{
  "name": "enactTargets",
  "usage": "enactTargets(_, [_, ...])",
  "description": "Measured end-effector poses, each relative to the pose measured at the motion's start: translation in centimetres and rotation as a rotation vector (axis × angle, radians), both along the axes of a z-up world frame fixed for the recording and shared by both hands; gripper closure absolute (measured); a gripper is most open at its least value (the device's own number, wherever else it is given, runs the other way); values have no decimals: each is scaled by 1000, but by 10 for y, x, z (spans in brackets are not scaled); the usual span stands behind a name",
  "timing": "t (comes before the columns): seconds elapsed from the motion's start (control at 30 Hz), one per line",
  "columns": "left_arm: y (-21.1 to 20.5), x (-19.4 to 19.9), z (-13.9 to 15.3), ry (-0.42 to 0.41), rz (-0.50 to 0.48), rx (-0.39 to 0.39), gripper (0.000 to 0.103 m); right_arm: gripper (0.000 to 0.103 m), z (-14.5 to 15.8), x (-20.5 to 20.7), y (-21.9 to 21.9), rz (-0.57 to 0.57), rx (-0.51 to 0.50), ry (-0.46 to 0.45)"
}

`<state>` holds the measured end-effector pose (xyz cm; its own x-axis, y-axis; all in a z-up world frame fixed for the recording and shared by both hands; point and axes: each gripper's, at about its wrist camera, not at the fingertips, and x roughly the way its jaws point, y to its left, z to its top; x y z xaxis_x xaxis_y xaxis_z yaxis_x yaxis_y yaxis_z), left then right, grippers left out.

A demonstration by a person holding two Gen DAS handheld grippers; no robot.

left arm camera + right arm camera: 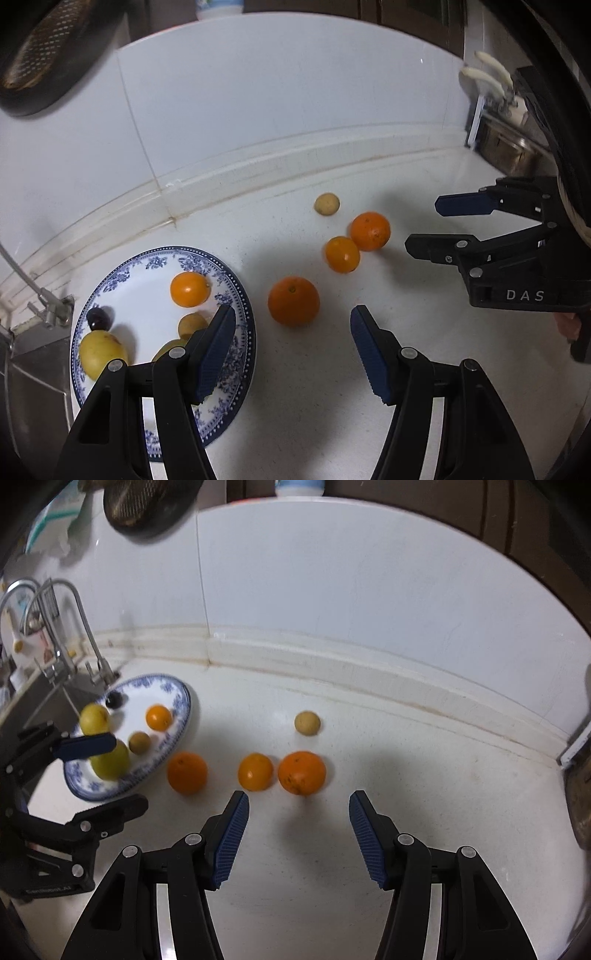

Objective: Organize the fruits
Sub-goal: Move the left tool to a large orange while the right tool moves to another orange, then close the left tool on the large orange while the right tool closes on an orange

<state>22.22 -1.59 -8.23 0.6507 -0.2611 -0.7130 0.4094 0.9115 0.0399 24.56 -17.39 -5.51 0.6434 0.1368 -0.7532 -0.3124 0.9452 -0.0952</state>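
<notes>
Left claw [293, 325] open (empty) near orange [293, 301].

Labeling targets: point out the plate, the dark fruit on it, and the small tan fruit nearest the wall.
plate [236, 291], left wrist view, bare right rim.
dark fruit [99, 318], left wrist view, its centre.
tan fruit [307, 723], right wrist view, its centre.

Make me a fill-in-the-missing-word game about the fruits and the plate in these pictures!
1. The blue-patterned plate holds ___ pieces of fruit.
2. The number of fruits lying loose on the countertop is ___.
3. The only dark fruit lies on the ___.
4. The left gripper and the right gripper both have their jaws ___.

Missing words: five; four; plate; open
</notes>
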Motion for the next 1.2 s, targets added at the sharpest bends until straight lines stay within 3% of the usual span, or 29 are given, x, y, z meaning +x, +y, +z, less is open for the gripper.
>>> enactTargets(0.37, [-13, 23, -14, 23, -62, 97, 40, 46, -26, 28, 2, 48, -36, 101])
enactTargets(0.83, [-32, 34, -24, 34, -120, 230, 47, 46, -44, 54, 5, 78, -50, 145])
enactTargets(1.1, [-37, 41, -30, 61, -127, 233, 63, 51, -52, 65, 4, 87, -48, 160])
enactTargets(1.2, [-37, 43, -30, 66, -122, 227, 63, 55, -53, 66, 4, 96, -26, 161])
